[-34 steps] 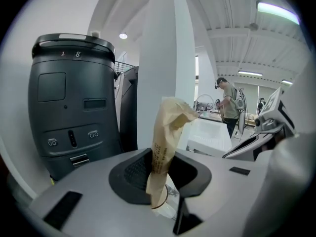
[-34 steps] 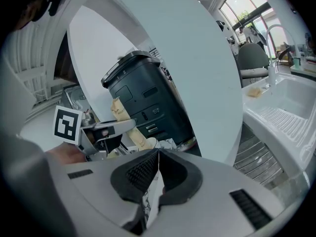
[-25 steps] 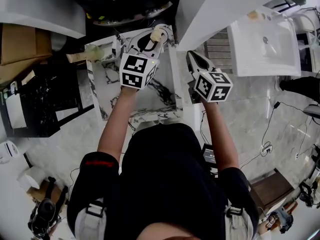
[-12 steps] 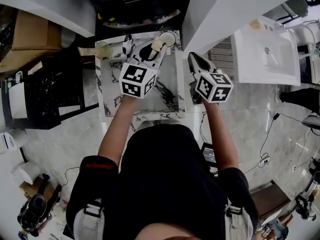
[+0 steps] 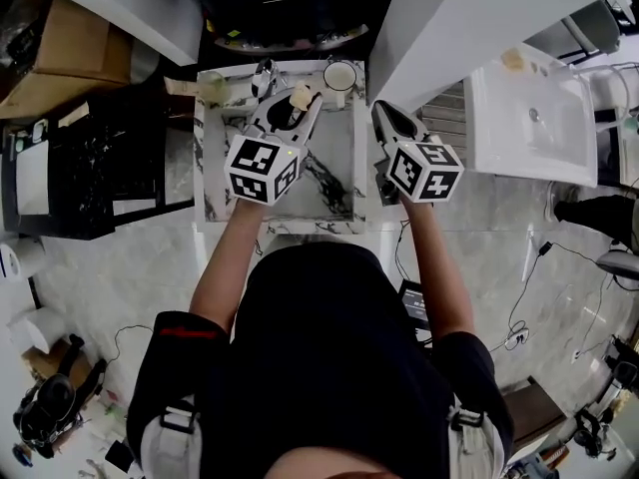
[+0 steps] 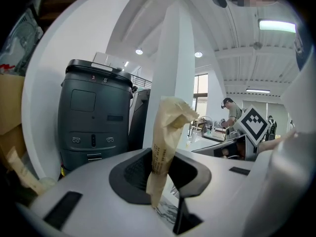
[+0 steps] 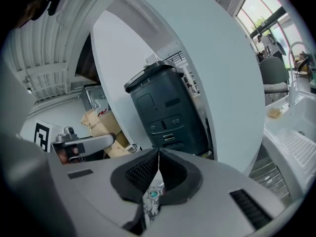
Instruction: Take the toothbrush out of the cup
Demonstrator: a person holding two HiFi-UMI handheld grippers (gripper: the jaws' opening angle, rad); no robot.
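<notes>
A toothbrush in a beige paper wrapper (image 5: pixel 300 96) stands upright between the jaws of my left gripper (image 5: pixel 296 104), which is shut on its lower end. In the left gripper view the wrapper (image 6: pixel 167 132) rises well above the pads. The white cup (image 5: pixel 339 74) sits at the far edge of the marble table (image 5: pixel 334 183), just right of and beyond the wrapped toothbrush, apart from it. My right gripper (image 5: pixel 384 118) hovers over the table's right edge, shut with nothing held; its pads (image 7: pixel 148 174) meet in the right gripper view.
A pale green cup (image 5: pixel 212 86) and a small black-and-white item (image 5: pixel 263 76) stand at the table's far left. A white pillar (image 5: pixel 439 28) rises to the right, with a white sink (image 5: pixel 529 108) beyond it. A dark machine (image 6: pixel 94 117) stands behind the table, cardboard boxes (image 5: pixel 70 58) on the left.
My left gripper has drawn back from the cup toward the person, carrying the wrapped toothbrush with it. The right gripper has hardly shifted and stays shut.
</notes>
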